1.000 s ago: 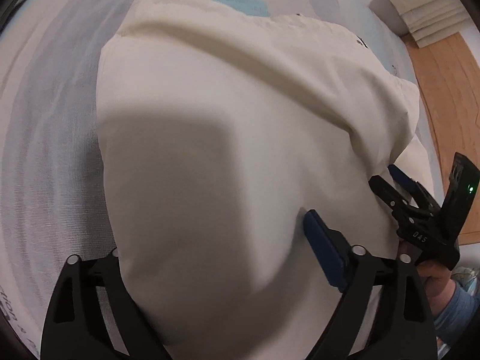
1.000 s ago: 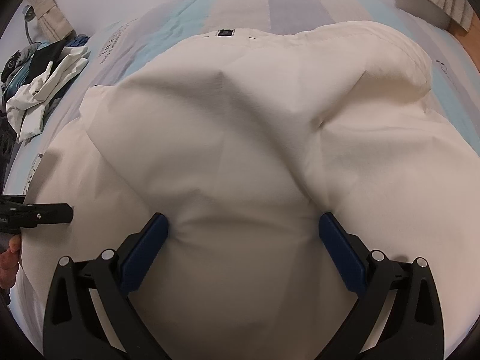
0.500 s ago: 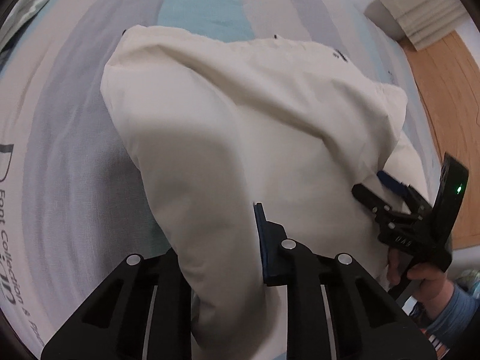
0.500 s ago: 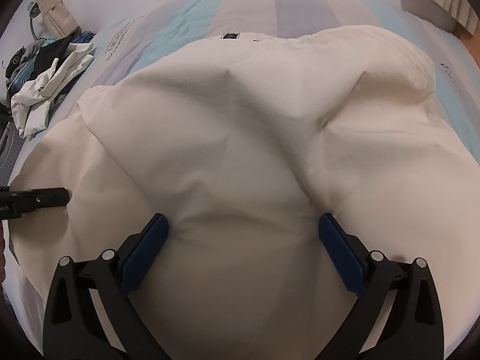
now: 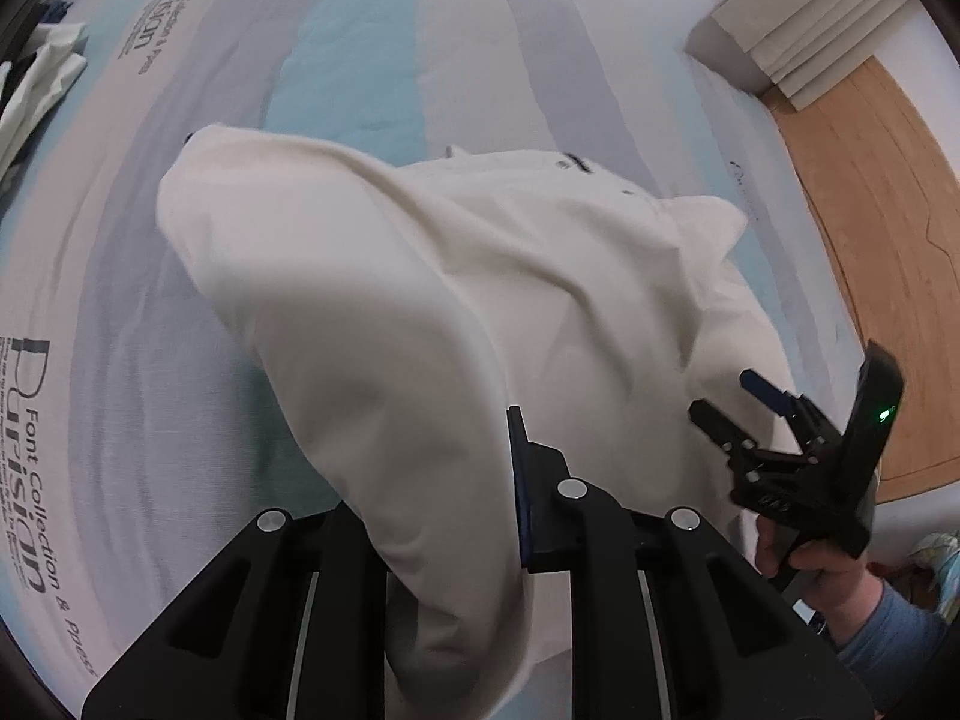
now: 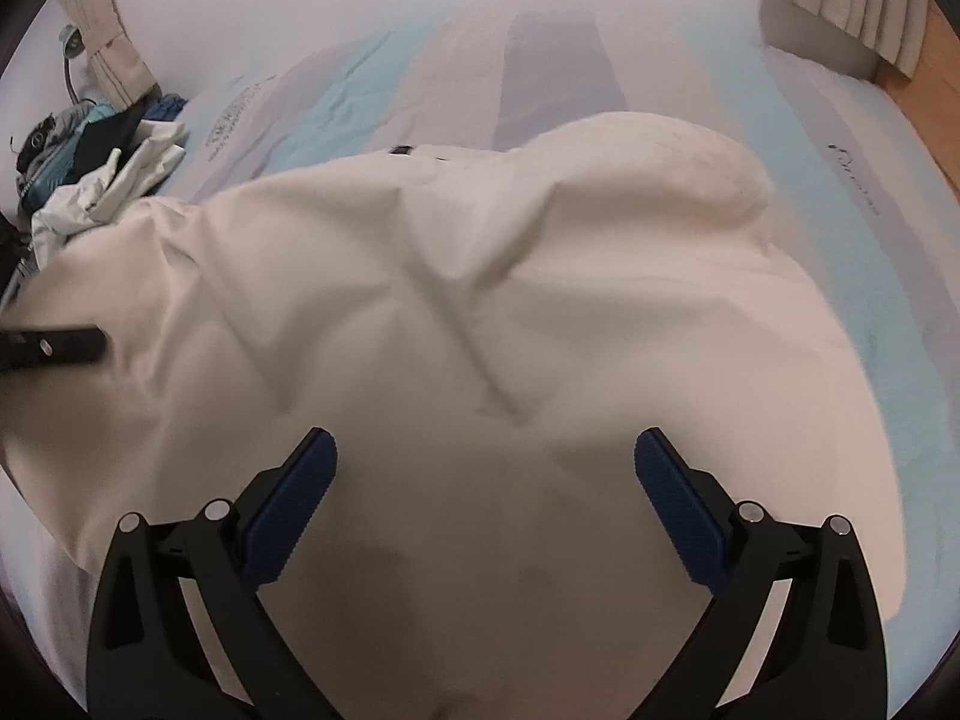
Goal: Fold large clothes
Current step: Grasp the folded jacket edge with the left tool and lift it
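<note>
The striped bedsheet [image 5: 372, 60] carries the cream garment [image 5: 510, 276], bunched at centre. My left gripper [image 5: 480, 480] is clamped on its near edge; my right gripper [image 6: 480, 492] stands wide apart over the cloth — holding nothing. Risk: a one-sided lift drags the garment askew, or the pinched edge slips out.

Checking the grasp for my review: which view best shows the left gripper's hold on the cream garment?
Left wrist: the left gripper is clamped on a fold of the cream garment. The right wrist view shows only one finger's tip at its left edge.
</note>
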A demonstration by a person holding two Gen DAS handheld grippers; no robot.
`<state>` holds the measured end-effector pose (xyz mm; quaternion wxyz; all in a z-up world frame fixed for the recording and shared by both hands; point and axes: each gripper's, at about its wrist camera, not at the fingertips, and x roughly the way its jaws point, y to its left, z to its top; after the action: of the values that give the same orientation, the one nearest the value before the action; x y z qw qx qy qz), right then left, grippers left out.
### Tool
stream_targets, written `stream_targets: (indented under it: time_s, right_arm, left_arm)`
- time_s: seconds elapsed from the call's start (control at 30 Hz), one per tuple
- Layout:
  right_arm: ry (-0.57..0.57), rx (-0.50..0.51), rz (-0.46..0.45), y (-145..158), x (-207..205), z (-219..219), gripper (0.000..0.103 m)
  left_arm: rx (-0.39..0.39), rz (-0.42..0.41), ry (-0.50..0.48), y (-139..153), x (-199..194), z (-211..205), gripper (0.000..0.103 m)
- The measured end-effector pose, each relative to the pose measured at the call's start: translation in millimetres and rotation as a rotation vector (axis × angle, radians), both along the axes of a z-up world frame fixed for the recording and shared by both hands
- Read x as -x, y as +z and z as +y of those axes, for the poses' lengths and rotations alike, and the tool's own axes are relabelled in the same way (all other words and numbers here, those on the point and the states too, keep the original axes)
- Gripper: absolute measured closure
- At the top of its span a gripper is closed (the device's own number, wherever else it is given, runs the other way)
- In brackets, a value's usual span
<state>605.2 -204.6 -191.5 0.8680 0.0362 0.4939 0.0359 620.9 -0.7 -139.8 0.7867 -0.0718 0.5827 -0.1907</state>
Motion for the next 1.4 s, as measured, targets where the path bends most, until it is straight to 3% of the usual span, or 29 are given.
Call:
stream_targets:
  time_s: [0.5, 0.73, 1.03, 1.4]
  right_arm:
    - [-0.051, -0.006, 0.007, 5.9, 13.3, -50.0, 0.008]
    - [-0.044, -0.007, -0.031, 21.1, 17.1, -69.1, 0.008]
    - [-0.049, -0.014, -0.050, 35.8, 31.8, -108.8, 0.008]
    - [-0.101, 0.032, -0.038, 41.0, 36.2, -158.4, 0.008]
  left_arm:
    - [-0.027, -0.088, -0.108, 65.9, 3.3, -85.7, 0.087]
    - [-0.042, -0.134, -0.197, 78.4, 6.5, -141.8, 0.086]
    - [-0.075, -0.165, -0.287, 75.7, 12.1, -214.2, 0.085]
    - [-0.186, -0.190, -0.285, 42.7, 19.5, -277.6, 0.085]
